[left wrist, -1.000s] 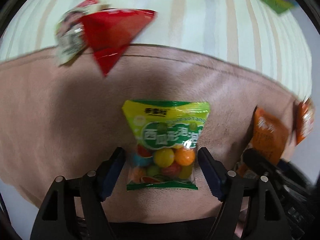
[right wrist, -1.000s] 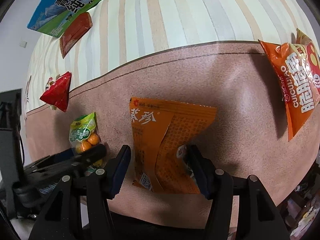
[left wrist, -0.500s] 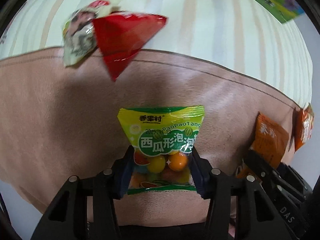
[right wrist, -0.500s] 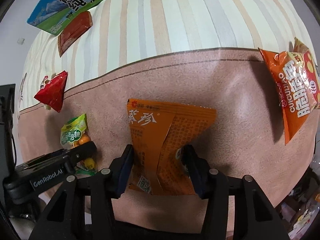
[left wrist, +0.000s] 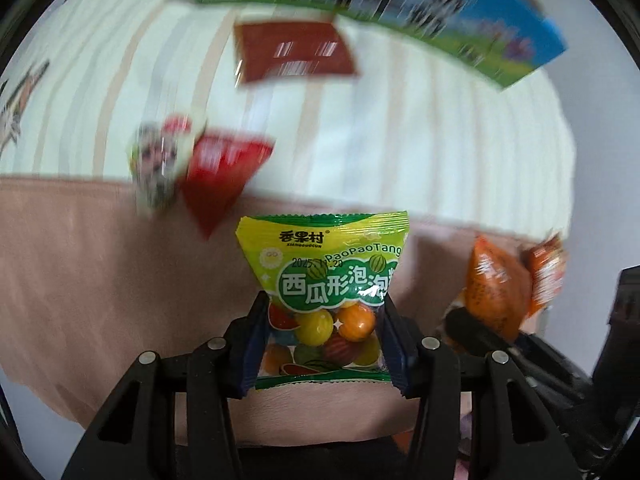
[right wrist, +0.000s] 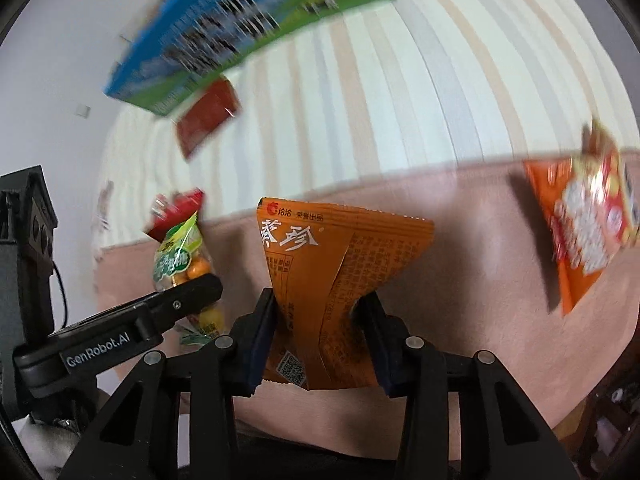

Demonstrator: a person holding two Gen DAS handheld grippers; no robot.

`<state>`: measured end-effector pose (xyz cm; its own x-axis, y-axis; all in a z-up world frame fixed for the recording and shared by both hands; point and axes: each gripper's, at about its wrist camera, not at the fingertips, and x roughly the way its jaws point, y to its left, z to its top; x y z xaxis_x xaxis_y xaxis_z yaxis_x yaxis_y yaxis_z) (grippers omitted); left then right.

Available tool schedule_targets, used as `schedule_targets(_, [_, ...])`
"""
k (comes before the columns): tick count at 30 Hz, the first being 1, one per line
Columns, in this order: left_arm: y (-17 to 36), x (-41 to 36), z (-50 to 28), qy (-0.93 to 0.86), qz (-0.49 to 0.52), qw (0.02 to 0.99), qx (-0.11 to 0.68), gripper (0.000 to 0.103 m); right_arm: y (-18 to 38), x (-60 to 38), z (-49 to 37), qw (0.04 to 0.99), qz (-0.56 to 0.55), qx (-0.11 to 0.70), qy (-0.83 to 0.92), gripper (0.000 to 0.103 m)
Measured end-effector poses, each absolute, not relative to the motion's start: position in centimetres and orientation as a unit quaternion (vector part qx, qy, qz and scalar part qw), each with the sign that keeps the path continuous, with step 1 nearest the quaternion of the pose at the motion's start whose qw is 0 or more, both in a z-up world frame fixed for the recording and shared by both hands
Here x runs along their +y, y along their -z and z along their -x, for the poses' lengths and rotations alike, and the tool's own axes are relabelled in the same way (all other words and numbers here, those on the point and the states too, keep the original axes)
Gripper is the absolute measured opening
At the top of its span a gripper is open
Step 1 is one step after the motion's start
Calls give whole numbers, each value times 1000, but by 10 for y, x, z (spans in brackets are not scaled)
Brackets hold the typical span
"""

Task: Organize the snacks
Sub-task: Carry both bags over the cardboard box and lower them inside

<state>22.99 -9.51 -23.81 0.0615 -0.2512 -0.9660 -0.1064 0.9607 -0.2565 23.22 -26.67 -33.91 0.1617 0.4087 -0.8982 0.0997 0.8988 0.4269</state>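
Between the fingers of the left gripper [left wrist: 323,344] sits the green candy bag [left wrist: 326,288], clamped at its lower half, its long axis running straight out along the fingers and its sealed top edge pointing toward the blue-and-green carton [left wrist: 384,12]. The right gripper [right wrist: 322,340] grips the orange packet [right wrist: 332,280] the same way, pinched at its narrow waist with the flared top aimed carton-ward. Both packs appear raised off the pink cloth [left wrist: 100,280], judging by the blurred background against sharp packs.

The carton lies at the far side of the striped cloth [right wrist: 400,100], ahead of both grippers. The left gripper looks slightly nearer to it, though that is only a judgement. If the carton is where the snacks go, either pack needs carrying forward, top edge leading.

Counted: one carton; one dark red flat packet [left wrist: 294,58] just in front of the carton; one red triangular pack [left wrist: 218,176] with one pale pack [left wrist: 160,164] touching it; two orange-red chip bags [right wrist: 584,216] overlapping, well to the carton's right; two held packs.
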Motion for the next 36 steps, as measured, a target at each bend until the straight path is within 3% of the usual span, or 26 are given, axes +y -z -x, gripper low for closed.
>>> schedule_targets(12, [117, -83, -340, 90, 129, 786, 598, 48, 211, -272, -339, 804, -202, 539, -153, 45])
schedule_targets(19, [89, -61, -432, 81, 89, 797, 592, 48, 183, -275, -433, 831, -149, 519, -129, 45])
schedule_targets(28, [141, -30, -508, 30, 15, 768, 639, 48, 224, -276, -517, 813, -107, 564, -97, 45])
schedule_targets(36, [202, -22, -517, 6, -42, 726, 686, 48, 259, -274, -530, 786, -98, 603, -99, 46])
